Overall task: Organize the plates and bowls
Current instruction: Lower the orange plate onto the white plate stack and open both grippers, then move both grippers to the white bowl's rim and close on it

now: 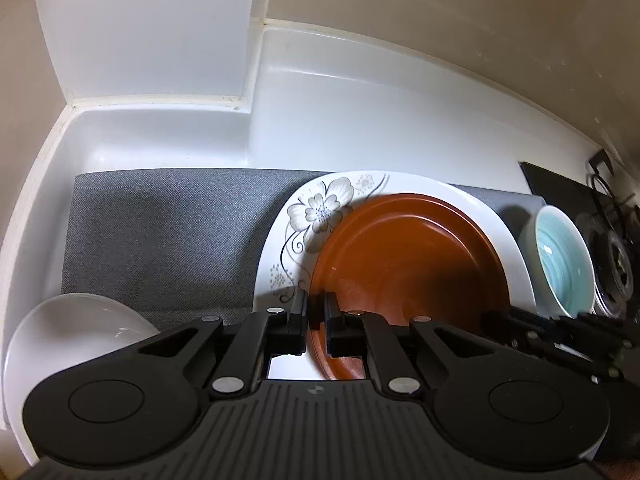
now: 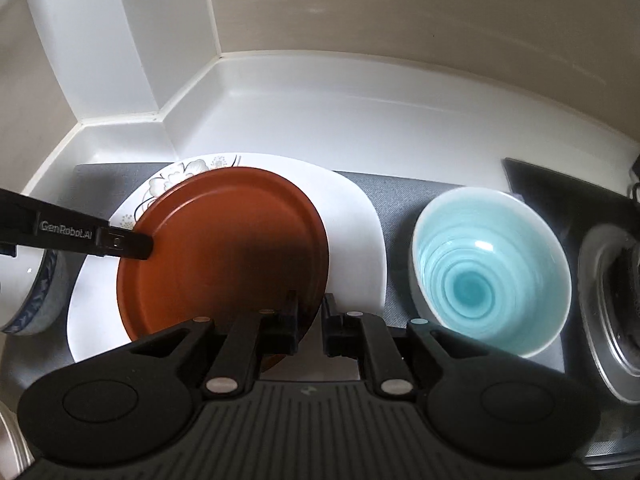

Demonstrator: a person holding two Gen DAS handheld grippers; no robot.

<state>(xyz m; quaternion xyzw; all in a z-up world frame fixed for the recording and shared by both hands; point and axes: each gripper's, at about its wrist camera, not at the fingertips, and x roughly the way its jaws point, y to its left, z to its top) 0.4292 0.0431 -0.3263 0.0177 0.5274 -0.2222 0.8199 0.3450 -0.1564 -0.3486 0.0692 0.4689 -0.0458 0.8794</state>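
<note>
I have both the left tool (image 1: 317, 314) and right tool (image 2: 311, 314) pinched on opposite rims of the brown plate (image 2: 224, 248), stacked on the floral plate (image 1: 320, 208) mid-counter; the turquoise bowl (image 2: 490, 268) right and white bowl (image 1: 72, 336) left remain unsorted.

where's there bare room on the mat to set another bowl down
The grey mat is bare left of the flowered white plate, behind the white bowl. It is crowded right of it: the brown plate lies on it and the turquoise bowl leaves a narrow strip.
</note>
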